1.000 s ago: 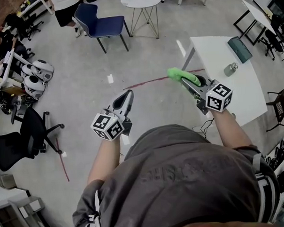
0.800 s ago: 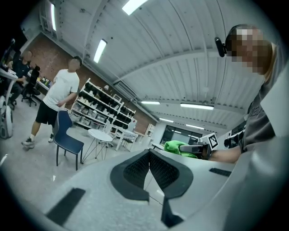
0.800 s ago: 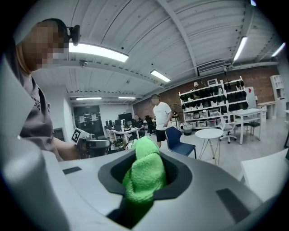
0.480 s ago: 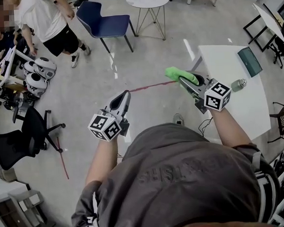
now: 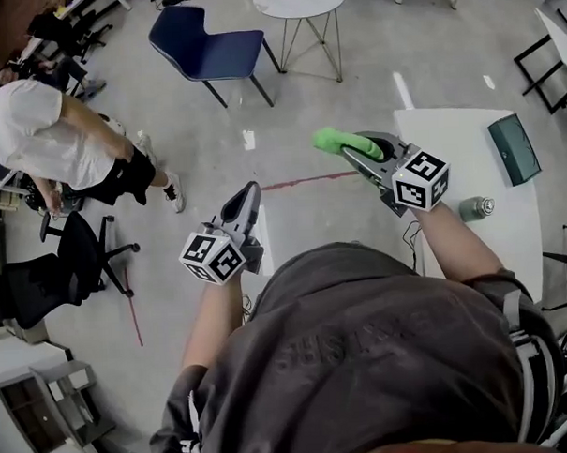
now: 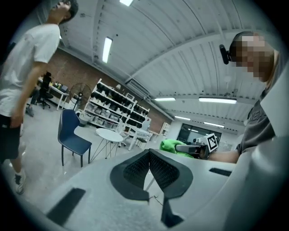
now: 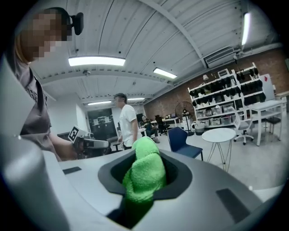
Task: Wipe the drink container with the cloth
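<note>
My right gripper (image 5: 348,146) is shut on a bright green cloth (image 5: 336,142), held up in the air left of the white table (image 5: 456,195); the cloth (image 7: 145,173) fills its jaws in the right gripper view. A small silver drink container (image 5: 476,207) lies on that table, to the right of and below the right gripper. My left gripper (image 5: 248,194) hangs over the floor with its jaws shut and nothing between them (image 6: 149,167). In the left gripper view the right gripper with its cloth (image 6: 174,147) shows beyond the jaws.
A dark teal case (image 5: 514,148) lies on the white table. A blue chair (image 5: 204,44) and a round white side table (image 5: 299,2) stand ahead. A person in a white shirt (image 5: 50,137) bends at the left beside a black office chair (image 5: 51,271).
The view has swung; the table and container now sit lower right. The person in white has walked down the left side. Both grippers hold their pose, the cloth still gripped.
</note>
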### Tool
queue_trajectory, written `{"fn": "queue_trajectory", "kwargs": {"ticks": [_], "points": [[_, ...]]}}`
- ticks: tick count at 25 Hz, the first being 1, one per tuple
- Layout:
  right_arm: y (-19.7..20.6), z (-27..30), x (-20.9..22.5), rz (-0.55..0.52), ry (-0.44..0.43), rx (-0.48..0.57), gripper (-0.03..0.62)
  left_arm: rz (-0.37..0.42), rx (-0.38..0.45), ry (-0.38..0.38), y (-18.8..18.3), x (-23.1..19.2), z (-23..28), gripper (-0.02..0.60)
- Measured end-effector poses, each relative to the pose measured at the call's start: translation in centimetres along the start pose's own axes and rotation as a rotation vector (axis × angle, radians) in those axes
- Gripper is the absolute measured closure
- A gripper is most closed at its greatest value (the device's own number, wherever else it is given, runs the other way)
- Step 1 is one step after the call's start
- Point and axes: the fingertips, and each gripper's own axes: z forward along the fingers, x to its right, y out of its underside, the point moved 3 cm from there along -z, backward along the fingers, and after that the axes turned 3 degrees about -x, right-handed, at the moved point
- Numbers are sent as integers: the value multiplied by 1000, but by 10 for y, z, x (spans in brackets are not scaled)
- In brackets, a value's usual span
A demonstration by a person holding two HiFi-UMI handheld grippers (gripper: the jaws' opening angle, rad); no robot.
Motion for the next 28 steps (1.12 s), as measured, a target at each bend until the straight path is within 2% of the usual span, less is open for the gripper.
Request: {"fn": "queue_trajectory", "kwargs": {"ticks": [5,9,12,17,22,28], "points": [[20,-2,15,42,76,6,514,44,-67,100,1,-11,39,577],[38,-9,18,94,180,19,514,82,-120,237,5,-15,73,577],[46,-33,16,120,285,25,514,106,-164,368,7,0,105,577],[69,-118,23,168,473,37,514,134,-215,556,25,61,161,577],[120,-230,22,252,703,35,514,155,-291,742,62,146,211,577],[175,-327,25,334,876,-10,514,189,-336,876,102,231,248,577]]}}
